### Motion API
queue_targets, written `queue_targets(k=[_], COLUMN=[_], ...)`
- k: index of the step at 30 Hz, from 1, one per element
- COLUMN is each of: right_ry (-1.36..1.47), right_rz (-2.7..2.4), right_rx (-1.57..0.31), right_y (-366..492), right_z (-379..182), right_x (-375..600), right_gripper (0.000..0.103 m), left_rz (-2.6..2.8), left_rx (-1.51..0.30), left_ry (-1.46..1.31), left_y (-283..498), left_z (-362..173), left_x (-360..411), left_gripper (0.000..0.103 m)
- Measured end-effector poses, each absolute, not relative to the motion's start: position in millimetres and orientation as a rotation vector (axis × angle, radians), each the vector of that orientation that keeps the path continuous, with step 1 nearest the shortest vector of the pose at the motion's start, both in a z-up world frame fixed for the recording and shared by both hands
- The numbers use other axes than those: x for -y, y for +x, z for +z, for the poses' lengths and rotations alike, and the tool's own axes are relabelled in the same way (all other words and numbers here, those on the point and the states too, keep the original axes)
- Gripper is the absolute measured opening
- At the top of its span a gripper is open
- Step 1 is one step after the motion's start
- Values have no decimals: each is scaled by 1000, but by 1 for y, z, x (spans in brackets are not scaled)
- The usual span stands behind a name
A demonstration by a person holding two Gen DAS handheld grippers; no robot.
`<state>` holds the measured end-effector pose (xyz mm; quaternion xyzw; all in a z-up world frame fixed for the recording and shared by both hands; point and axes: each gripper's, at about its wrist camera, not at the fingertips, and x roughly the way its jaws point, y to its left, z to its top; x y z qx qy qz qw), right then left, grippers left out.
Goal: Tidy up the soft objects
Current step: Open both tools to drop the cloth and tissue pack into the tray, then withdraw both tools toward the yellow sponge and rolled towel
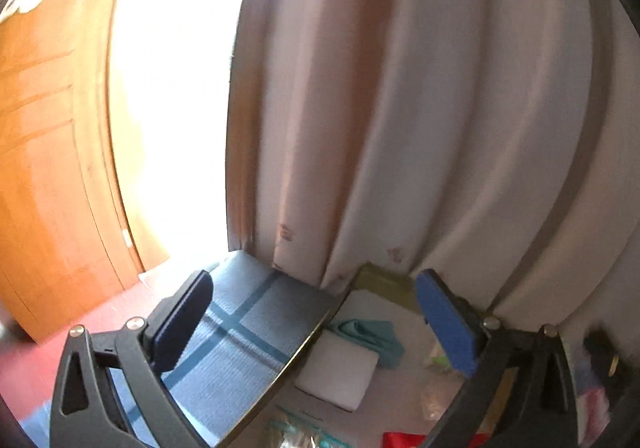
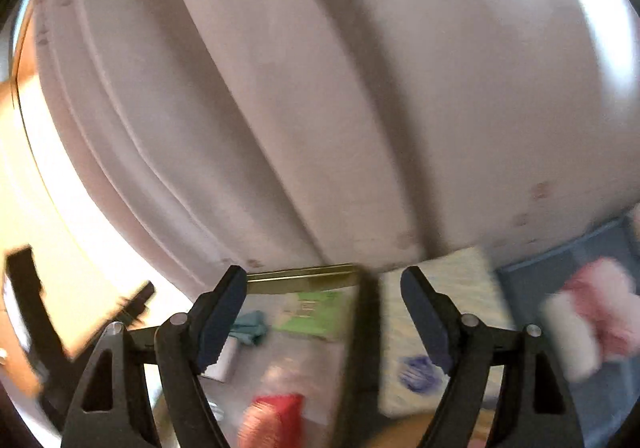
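Observation:
My left gripper (image 1: 314, 288) stands wide open with nothing between its blue pads. Beyond it lie a crumpled teal cloth (image 1: 368, 336) and a white foam block (image 1: 340, 372), with a red item (image 1: 404, 440) at the bottom edge. My right gripper (image 2: 324, 276) is open too and holds nothing. Its blurred view shows the teal cloth (image 2: 250, 324), a green sheet (image 2: 316, 314), a red-orange soft item (image 2: 276, 420), a pale cloth with a purple print (image 2: 440, 328) and a pink fluffy item (image 2: 600, 308) beside a white one (image 2: 568, 344).
A pale curtain (image 1: 400, 128) hangs close behind everything. A blue checked panel (image 1: 248, 332) slants at the left, with a wooden door (image 1: 48, 168) and bright light beyond. A dark divider (image 2: 360, 348) splits the right wrist view, and a blue bin (image 2: 600, 396) stands at the right.

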<state>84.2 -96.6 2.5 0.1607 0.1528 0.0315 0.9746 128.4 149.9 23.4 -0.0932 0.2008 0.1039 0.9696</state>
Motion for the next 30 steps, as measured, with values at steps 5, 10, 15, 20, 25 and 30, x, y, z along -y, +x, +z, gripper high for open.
queue_targets(k=[5,10,15,20,25,30], right_ry=[258,190,122,60,9,12], right_rz=[-39,-86,-134,-169,-181,-185], right_rx=[-174,-132,-88,-67,-89,-91], right_y=[36,26,10,1,-2,-11], right_z=[-11,-17,-28,-32,-41,-44], right_x=[101,92,86,82,78,83], right_gripper=[81,81,81,81,81,81], left_rz=[190,141,137,150,166,169], left_rx=[-268,-135,-102,-115,-87,-75], left_ry=[-355,-408,-315,-177,-114,-45], left_y=[89,46,23,12,-1,-5], left_z=[26,17,11,-2,-7,-15], left_x=[-176,-178,-156,-124,-106,-92], left_gripper=[102,102,101,101,101,101])
